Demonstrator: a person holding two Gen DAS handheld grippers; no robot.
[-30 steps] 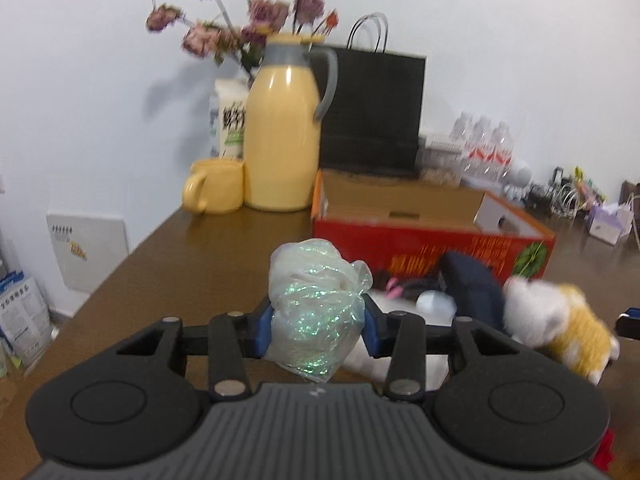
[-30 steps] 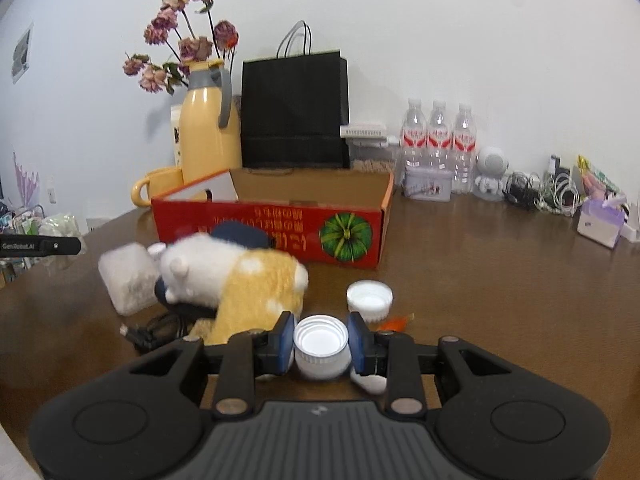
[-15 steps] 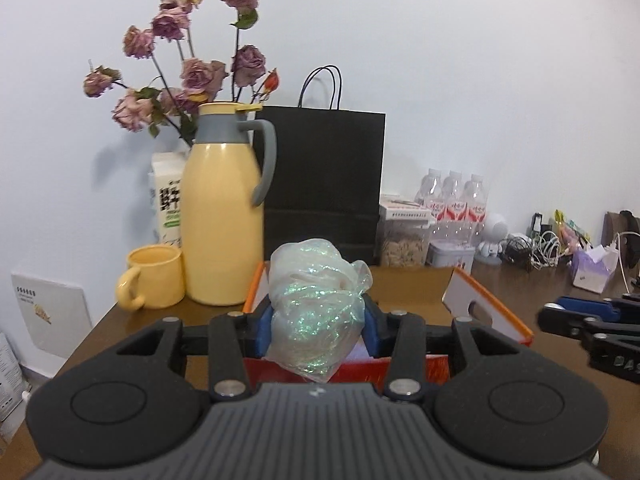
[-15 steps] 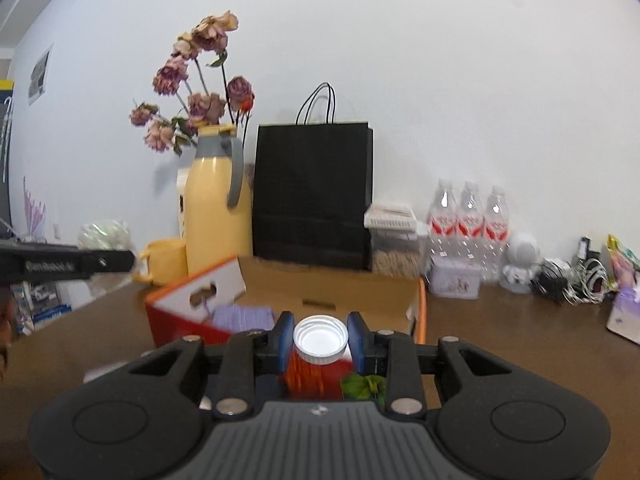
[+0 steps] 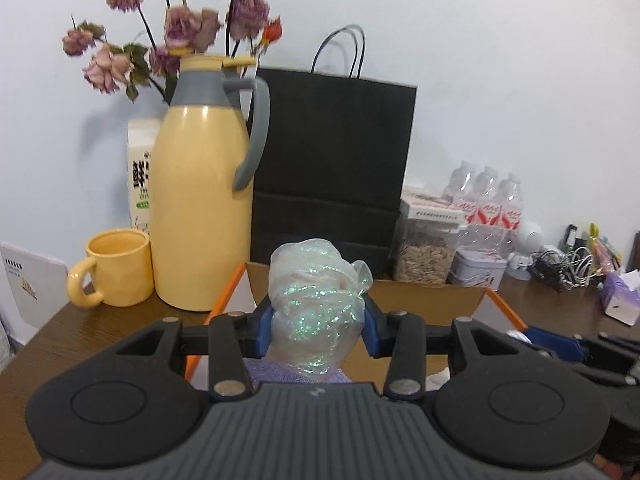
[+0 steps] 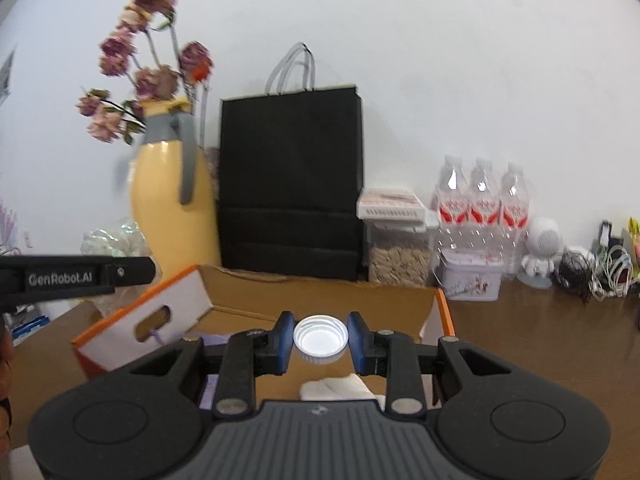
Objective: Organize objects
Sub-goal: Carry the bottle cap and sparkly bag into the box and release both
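Left gripper clamps an iridescent wad; right gripper pinches a white cap, cardboard box at twelve o'clock.

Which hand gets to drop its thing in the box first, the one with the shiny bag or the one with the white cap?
Probably right. The right gripper holds the white cap over the cardboard box. The left gripper, holding the shiny bag, seems nearer the edge.

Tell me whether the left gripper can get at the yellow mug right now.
Probably not yet. The left gripper has its jaws full with the iridescent plastic bag. The yellow mug stands unblocked at the left on the table, beside the yellow thermos jug.
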